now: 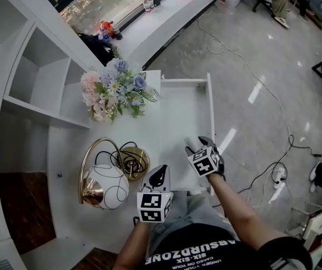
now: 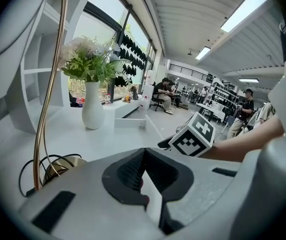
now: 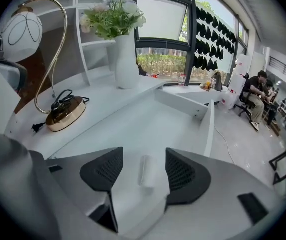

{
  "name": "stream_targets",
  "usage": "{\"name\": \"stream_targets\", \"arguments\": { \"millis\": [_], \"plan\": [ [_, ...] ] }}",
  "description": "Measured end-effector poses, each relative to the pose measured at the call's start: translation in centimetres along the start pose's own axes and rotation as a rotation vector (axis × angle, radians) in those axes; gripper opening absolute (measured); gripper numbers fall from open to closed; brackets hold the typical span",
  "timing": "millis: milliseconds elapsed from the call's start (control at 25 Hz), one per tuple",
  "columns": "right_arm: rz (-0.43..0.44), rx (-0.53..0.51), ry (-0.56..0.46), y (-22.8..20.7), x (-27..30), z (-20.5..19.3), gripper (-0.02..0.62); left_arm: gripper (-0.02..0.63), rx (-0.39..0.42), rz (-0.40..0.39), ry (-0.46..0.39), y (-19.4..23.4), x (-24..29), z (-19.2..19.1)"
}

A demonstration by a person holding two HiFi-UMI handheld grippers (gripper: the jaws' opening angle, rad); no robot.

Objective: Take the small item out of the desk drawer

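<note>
We barely discern the pale roll [image 3: 145, 173] between the jaws of our released right gripper [image 3: 143, 158]; left gripper [image 2: 143, 158] clenched.

Readable print is found in the head view only, on the person's black shirt [image 1: 205, 238], just below the left gripper [image 1: 159, 174]. It is set in white capitals and is seen upside down from that camera. The largest line is read as "ABSURDZONE", and the line next to it as "SIX-SIX". Two smaller lines are printed beside these, but they are too fine to be read with certainty. Black-and-white square code patterns, without letters or numbers, are carried on the cube of the left gripper and on the cube of the right gripper [image 1: 196, 145], just to the right of the left gripper.
</note>
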State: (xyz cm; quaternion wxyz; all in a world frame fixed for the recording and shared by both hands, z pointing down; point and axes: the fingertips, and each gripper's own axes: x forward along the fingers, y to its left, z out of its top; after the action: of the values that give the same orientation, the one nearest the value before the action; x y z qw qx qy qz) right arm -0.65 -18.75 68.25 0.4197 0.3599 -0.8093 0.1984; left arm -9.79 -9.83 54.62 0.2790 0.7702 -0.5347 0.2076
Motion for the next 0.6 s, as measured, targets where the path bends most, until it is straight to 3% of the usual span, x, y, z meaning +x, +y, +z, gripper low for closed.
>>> {"name": "stream_targets", "arguments": {
  "millis": [600],
  "plan": [
    [-0.02,0.13,0.192,-0.4,5.5,-2.3,0.259,0.005,-0.036,-0.014,0.033,1.1,1.2,-1.4]
  ]
}}
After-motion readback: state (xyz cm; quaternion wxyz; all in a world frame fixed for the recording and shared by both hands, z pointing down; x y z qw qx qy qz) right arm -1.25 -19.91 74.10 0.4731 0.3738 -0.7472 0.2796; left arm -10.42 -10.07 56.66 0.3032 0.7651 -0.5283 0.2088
